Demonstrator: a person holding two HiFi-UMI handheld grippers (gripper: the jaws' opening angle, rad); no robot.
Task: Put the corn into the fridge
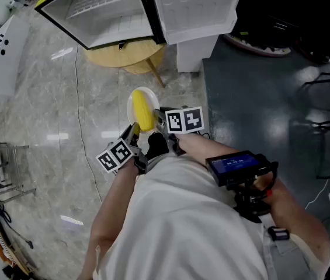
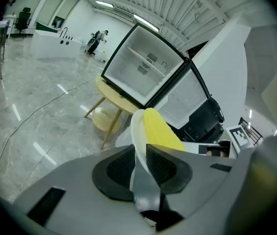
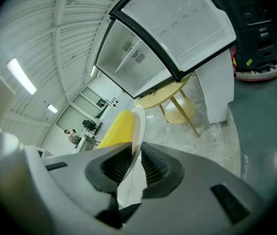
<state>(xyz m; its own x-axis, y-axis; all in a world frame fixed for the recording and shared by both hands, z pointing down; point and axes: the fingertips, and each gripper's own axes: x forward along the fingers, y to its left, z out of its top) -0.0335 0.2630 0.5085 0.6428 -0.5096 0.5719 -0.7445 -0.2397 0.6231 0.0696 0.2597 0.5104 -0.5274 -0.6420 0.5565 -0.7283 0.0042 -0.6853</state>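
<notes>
White plate (image 1: 133, 100) rim was clamped in my left gripper (image 1: 134, 131); the yellow corn (image 1: 145, 112) lay loose on the plate, short of the open fridge (image 1: 103, 13); my right gripper (image 1: 160, 122) pinched the opposite rim. Light, rollable, I judged: hold by the rims, level.

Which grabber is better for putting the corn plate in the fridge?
Likely both together: the left gripper and right gripper each clamp the rim of the plate on opposite sides, corn lying on it. If one leads, left: the open fridge sits ahead to the left, its door on the right side.
</notes>
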